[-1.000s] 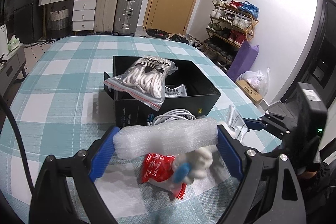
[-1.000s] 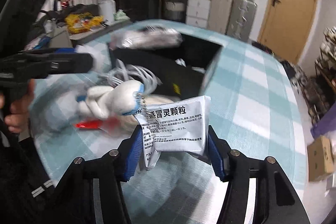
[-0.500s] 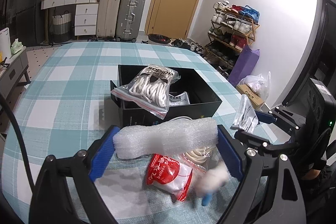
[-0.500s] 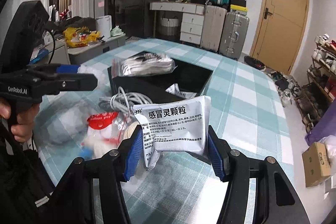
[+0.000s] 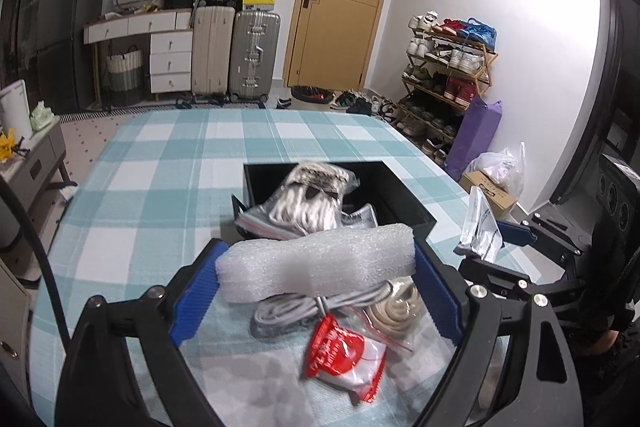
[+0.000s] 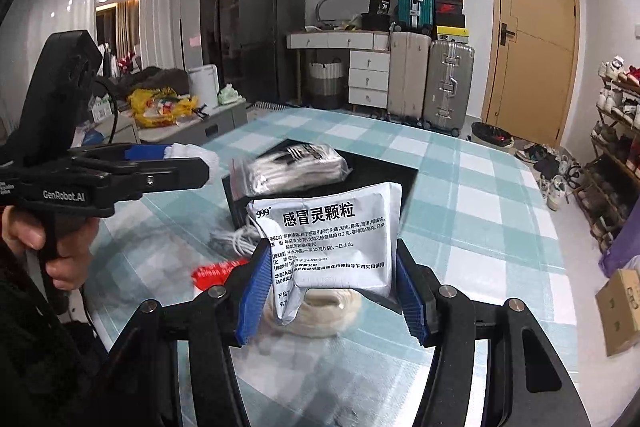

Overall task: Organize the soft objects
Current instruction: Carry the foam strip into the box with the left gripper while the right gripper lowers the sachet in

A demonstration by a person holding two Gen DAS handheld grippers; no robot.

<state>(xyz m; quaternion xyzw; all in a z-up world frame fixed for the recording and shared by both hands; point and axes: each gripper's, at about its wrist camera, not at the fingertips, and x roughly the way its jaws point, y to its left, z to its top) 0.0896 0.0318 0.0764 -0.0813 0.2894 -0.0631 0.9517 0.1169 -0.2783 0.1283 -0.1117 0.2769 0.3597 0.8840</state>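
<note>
Foam roll (image 5: 316, 261): white, squashy packing foam, held crosswise between the blue pads of the left gripper (image 5: 316, 279), jaws set wide to span its length. It is carried above the bench (image 5: 160, 187), just short of the black box (image 5: 404, 201); the end-to-end grip probably keeps it from buckling.

Medicine sachet (image 6: 326, 237): flat silver-white packet with printed Chinese text, pinched upright by its lower edges in the right gripper (image 6: 328, 297), jaws at a middling width. It is off the bench, its lower left corner creased. In the left wrist view the same sachet (image 5: 482, 223) appears edge-on, beside the box's right side.

Black box: open-topped, on the checked cloth, apparently the collecting place. It already holds a zip bag of white cord (image 5: 310, 203), which lies across the near left wall, and a small printed packet (image 5: 362, 217) beside it.

Loose items on the bench, below the left gripper: grey coiled cable (image 5: 316, 307), cream coil of rope (image 5: 396, 307) in clear film, red-and-white packet (image 5: 342, 359). They lie touching in a cluster, seemingly awaiting sorting.

Judgement: both held items look bound for the box; the bag resting on the wall leaves less open space.
</note>
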